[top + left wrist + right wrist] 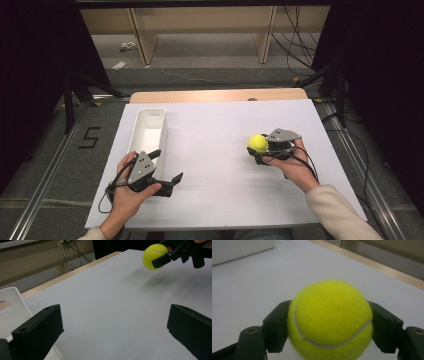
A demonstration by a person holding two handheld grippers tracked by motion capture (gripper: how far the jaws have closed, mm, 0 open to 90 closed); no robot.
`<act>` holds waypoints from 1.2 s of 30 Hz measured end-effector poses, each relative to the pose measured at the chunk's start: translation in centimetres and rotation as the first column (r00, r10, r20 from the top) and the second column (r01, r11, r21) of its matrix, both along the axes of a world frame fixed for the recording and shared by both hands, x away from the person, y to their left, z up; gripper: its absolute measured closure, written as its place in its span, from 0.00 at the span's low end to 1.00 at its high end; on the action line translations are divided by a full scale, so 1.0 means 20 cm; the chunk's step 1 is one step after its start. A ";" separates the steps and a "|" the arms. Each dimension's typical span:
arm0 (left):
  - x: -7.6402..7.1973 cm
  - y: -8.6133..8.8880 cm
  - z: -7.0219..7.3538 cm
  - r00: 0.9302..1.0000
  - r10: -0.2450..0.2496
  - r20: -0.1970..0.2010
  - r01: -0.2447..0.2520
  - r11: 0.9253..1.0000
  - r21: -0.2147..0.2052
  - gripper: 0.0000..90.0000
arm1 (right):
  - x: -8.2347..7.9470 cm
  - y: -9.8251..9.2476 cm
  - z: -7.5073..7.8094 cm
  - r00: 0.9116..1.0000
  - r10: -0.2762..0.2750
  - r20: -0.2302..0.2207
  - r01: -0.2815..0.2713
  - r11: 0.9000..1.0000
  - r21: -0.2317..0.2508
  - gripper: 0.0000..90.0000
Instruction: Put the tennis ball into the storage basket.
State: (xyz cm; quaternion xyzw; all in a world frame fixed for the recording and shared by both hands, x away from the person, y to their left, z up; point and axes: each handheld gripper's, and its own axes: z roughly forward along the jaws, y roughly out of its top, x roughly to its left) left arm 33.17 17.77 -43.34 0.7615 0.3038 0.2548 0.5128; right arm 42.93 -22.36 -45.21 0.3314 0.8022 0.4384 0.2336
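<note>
The tennis ball [258,142] sat pinched in the right gripper [260,148] over the right half of the white table [215,150], well in from the edges, loads of bare room around it. Fuzzy yellow, pale curved seam. Left gripper [167,167] was spread wide beside the white bin [148,130].

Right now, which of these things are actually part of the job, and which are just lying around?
In use, likely:
tennis ball, held in the right hand-held gripper
white bin
left hand-held gripper, open

Lying about:
wooden shelving
floor cables
</note>
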 end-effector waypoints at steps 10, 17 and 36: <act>0.00 0.00 0.00 1.000 -0.001 0.001 0.001 1.000 0.003 0.00 | 0.00 0.03 0.02 1.000 0.007 0.016 -0.007 1.000 0.011 0.30; 0.00 0.00 0.00 1.000 -0.001 0.001 0.001 1.000 0.003 0.00 | 0.00 0.05 0.04 1.000 0.014 0.021 -0.015 1.000 0.026 0.30; 0.00 0.00 0.00 1.000 -0.004 0.002 0.004 1.000 0.007 0.00 | -0.01 0.12 0.08 0.999 0.040 0.033 -0.041 0.997 0.058 0.30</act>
